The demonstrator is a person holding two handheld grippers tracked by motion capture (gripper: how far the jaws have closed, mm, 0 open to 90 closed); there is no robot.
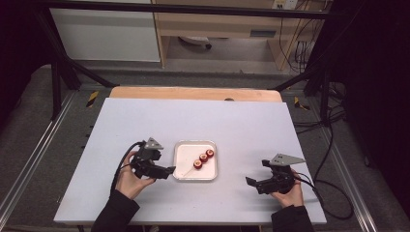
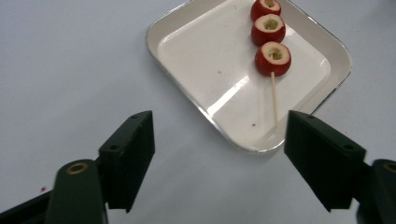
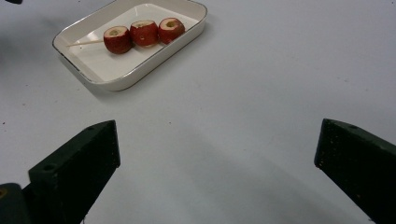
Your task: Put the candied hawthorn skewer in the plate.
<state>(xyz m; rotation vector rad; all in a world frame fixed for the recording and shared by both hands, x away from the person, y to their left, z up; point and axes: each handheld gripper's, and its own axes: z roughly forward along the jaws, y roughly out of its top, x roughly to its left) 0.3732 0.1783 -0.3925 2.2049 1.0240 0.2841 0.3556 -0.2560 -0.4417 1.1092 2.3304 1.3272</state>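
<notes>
A white rectangular tray (image 1: pixel 181 164) (image 2: pixel 196 60) (image 3: pixel 140 65) sits at the middle of the table. In it lies a wooden skewer (image 2: pixel 274 98) threaded through three red hollowed fruits (image 1: pixel 203 158) (image 2: pixel 270 30) (image 3: pixel 144 33). My left gripper (image 1: pixel 167 171) (image 2: pixel 219 154) rests just left of the tray, open, its jaws wide apart over bare table near the tray's corner. My right gripper (image 1: pixel 251 182) (image 3: pixel 217 172) lies to the tray's right, some way off, also open with nothing between its jaws.
The white table top (image 1: pixel 241 121) has a wooden strip (image 1: pixel 193 93) along its far edge. Black frame legs and cables (image 1: pixel 324 121) stand beyond the right side. Cabinets (image 1: pixel 217 24) line the back.
</notes>
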